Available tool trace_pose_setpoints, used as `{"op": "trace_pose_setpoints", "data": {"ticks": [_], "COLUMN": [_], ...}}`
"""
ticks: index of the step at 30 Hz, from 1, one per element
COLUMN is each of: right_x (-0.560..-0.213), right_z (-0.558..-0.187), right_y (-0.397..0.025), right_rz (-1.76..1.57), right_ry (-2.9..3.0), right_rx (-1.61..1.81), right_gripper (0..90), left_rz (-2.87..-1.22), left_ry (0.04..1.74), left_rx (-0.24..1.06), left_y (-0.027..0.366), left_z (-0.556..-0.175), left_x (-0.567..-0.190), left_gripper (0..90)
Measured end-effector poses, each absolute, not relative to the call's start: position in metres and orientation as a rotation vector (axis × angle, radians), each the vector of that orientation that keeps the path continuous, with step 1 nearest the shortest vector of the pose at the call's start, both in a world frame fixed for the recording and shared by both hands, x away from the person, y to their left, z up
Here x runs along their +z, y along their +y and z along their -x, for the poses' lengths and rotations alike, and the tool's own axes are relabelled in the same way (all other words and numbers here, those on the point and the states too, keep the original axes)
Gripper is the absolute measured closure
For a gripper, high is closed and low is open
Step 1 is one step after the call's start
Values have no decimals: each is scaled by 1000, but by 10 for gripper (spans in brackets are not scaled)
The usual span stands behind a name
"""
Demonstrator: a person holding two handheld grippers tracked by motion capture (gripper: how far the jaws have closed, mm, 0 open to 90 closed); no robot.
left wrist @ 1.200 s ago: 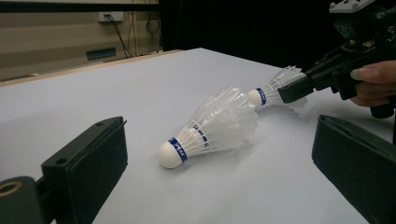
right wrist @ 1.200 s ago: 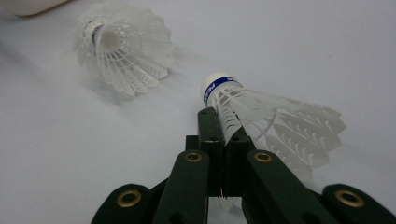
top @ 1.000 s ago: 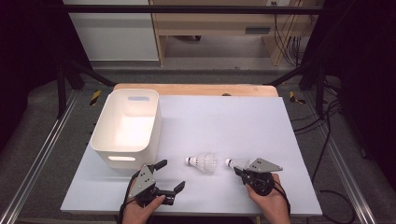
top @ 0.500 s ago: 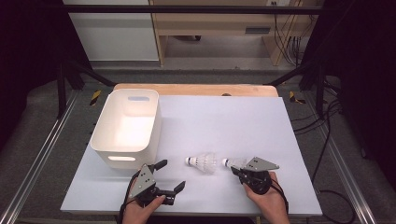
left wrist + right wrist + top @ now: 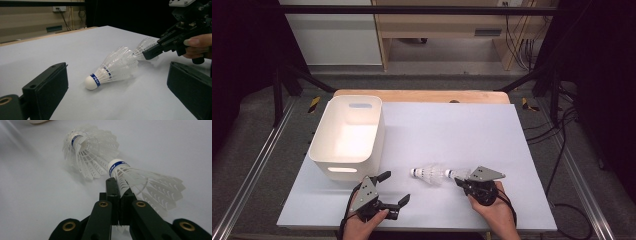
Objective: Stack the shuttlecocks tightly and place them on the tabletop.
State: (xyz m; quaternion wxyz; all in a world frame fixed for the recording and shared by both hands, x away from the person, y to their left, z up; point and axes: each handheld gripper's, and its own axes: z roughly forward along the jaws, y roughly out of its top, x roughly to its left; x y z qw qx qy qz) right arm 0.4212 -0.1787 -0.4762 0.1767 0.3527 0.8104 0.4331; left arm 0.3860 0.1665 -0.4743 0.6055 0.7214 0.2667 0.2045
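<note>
while your right gripper [image 5: 460,181] pinches the feather skirt of one shuttlecock [image 5: 458,174] at the near edge of the table [image 5: 472,130] in the high view, a second shuttlecock [image 5: 428,175] lies just beside it on its side, and the white bin [image 5: 347,135] appears empty, so by the look of it nothing is stowed yet. your left gripper [image 5: 393,189] rests near you, jaws spread wide and holding nothing. through the left gripper view, the loose shuttlecock [image 5: 112,68] shows a white cork with a blue band, feathers splayed and clean. from the right gripper view, your jaws are clamped narrow on the held shuttlecock [image 5: 140,181], its cork nosing into the other shuttlecock's feathers; lifting and binning both seems left.
</note>
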Motion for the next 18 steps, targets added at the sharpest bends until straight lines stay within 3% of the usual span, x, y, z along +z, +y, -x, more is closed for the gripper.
{"op": "trace_pose_setpoints", "data": {"ticks": [18], "right_x": [-475], "right_z": [-427], "right_y": [-168], "right_rz": [-916], "right_ry": [2353], "right_rx": [1262], "right_gripper": [892], "left_rz": [-1662], "left_ry": [630], "left_rx": [474], "left_y": [169], "left_z": [-387], "left_x": [-475], "left_gripper": [32]}}
